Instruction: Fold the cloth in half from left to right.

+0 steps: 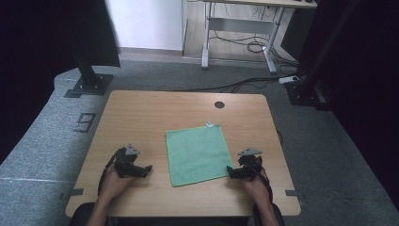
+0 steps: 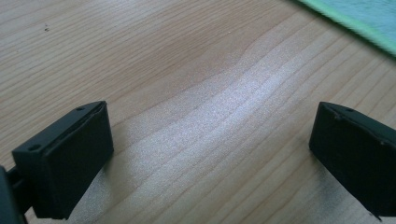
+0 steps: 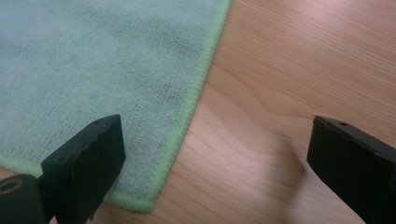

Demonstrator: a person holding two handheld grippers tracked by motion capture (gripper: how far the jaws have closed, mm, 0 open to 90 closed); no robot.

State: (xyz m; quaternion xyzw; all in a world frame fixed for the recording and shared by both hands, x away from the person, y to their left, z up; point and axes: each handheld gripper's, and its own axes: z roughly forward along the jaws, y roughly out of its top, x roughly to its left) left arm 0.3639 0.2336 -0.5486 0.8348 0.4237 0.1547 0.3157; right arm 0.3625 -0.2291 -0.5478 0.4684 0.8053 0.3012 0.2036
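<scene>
The cloth is a single square of light green microfibre lying flat and unfolded on the table, a little toward the person's side of centre and turned slightly out of line with the table edges. Its surface is smooth, without visible folds or bunching. A brighter green stitched hem runs round its border, clearly visible in the right gripper view along the cloth's edge and round its near corner. A small white tag projects from the far edge near the far right corner. The left gripper rests low over bare wood to the left of the cloth, near its near left corner but apart from it; in the left gripper view its fingers stand wide apart with nothing between them except wood grain, and one strip of cloth shows at the upper right. The right gripper sits at the near right corner of the cloth; in the right gripper view its fingers are likewise spread and released, one finger over the cloth just inside the hem and the other over bare wood, so that the hem and corner lie between them. Neither gripper grasps anything.
</scene>
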